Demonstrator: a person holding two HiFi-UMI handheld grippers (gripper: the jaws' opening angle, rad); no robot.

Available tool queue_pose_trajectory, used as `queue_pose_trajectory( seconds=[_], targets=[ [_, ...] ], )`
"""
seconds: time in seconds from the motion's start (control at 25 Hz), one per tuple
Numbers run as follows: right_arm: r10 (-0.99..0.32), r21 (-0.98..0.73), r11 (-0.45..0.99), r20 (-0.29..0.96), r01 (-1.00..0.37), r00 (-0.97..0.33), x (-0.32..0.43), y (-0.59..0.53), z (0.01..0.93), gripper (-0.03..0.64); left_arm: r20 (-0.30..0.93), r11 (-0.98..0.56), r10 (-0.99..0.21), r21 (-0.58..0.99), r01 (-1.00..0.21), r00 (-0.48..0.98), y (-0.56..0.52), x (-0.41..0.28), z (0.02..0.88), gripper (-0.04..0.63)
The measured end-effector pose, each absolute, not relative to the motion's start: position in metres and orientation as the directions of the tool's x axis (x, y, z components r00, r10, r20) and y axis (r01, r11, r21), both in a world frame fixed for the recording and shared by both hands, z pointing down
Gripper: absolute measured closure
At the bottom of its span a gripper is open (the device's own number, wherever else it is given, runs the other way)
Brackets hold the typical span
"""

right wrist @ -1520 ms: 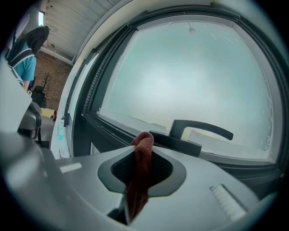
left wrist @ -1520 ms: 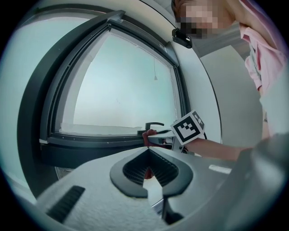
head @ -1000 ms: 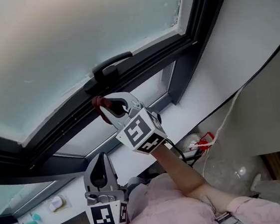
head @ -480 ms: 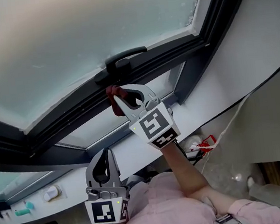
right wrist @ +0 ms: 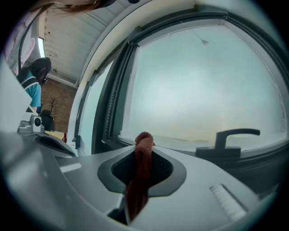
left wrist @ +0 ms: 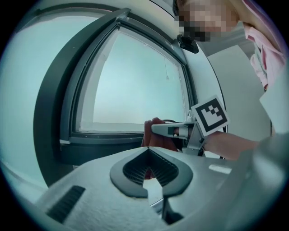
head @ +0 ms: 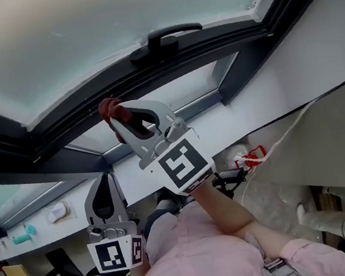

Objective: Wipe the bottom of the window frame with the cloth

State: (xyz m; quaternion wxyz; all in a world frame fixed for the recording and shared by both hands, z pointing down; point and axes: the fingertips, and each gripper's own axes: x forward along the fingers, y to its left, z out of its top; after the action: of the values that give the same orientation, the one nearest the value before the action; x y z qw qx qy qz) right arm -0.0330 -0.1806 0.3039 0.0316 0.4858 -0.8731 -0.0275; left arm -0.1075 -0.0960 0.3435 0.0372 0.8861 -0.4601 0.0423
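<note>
Where right hand-held gripper point(right wrist: 143, 151) pinches, ribbed red cloth point(right wrist: 138, 182), bunched

Right gripper point(right wrist: 142, 153) jaws clamped on red cloth point(right wrist: 144, 143). Cloth bunched, poking up past jaw tips, rest hanging down between jaws. Ahead: frosted pane point(right wrist: 203, 85) in dark window frame point(right wrist: 115, 97). Dark handle point(right wrist: 234, 139) on frame's lower rail, right of cloth. Cloth tip close to lower rail; contact impossible to tell. Far left: person point(right wrist: 35, 79) in dark and teal clothing, brick wall point(right wrist: 56, 97) behind.
</note>
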Motion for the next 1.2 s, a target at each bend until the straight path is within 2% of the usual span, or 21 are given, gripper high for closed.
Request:
queue_pose_trajectory(
  seconds=[0.32, 0.6, 0.96, 1.2],
  targets=[
    [-0.801, 0.047, 0.597, 0.096, -0.801, -0.591, -0.108, -0.158, 0.332, 0.561, 0.142, -0.498, -0.857, 0.015, -0.867, 0.495, -0.087, -0.176, 0.35, 0.595],
    [-0.778, 0.036, 0.626, 0.104, -0.779, -0.62, -0.137, -0.153, 0.348, 0.561, 0.158, -0.482, -0.864, 0.01, -0.876, 0.477, -0.072, -0.195, 0.361, 0.595],
    [-0.745, 0.066, 0.666, 0.105, -0.743, -0.659, -0.201, -0.158, 0.347, 0.561, 0.105, -0.447, -0.89, -0.016, -0.894, 0.443, -0.062, -0.235, 0.349, 0.595],
    [-0.693, 0.066, 0.719, 0.138, -0.692, -0.708, -0.253, -0.185, 0.364, 0.561, 0.058, -0.349, -0.936, -0.025, -0.937, 0.347, -0.055, -0.277, 0.337, 0.595]
  ],
)
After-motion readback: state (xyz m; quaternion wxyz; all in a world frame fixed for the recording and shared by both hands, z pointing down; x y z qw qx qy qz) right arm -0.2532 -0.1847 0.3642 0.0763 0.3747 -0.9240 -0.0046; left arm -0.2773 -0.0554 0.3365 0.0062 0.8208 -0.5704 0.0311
